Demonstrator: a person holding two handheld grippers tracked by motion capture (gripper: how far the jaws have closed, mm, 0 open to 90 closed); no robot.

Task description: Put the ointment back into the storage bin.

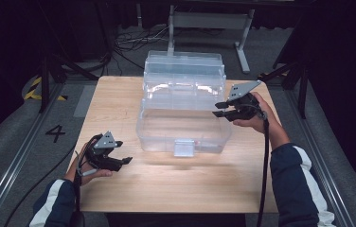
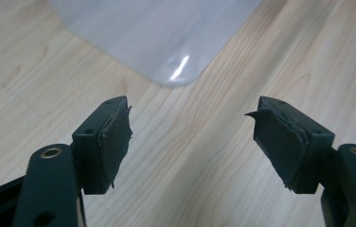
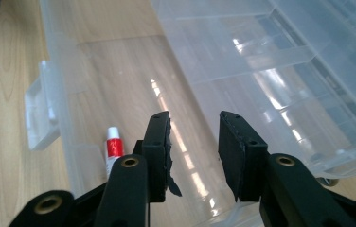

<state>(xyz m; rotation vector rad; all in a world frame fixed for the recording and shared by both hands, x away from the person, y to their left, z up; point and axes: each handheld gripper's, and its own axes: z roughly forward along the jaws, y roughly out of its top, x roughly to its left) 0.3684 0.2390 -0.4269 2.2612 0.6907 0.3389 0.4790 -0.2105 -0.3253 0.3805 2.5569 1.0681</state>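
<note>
A clear plastic box (image 1: pixel 157 142) stands open in the middle of the wooden table (image 1: pixel 176 189), its lid and fold-out trays (image 1: pixel 184 71) tipped toward the far side. A small red-and-white tube (image 3: pixel 114 146) lies on the box floor near the front wall. My right gripper (image 1: pixel 218 109) hovers over the box's right rim; in the right gripper view its jaws (image 3: pixel 194 118) stand a little apart with nothing between them. My left gripper (image 1: pixel 128 161) is left of the box, above bare table, with open jaws (image 2: pixel 192 111) that point at a rounded box corner (image 2: pixel 176 71).
A white latch tab (image 1: pixel 184 147) juts from the box's front wall. Bare wood lies in front of the box and on both sides. Beyond the table are a metal stand (image 1: pixel 209 28), floor cables and dark tripod legs (image 1: pixel 53 71).
</note>
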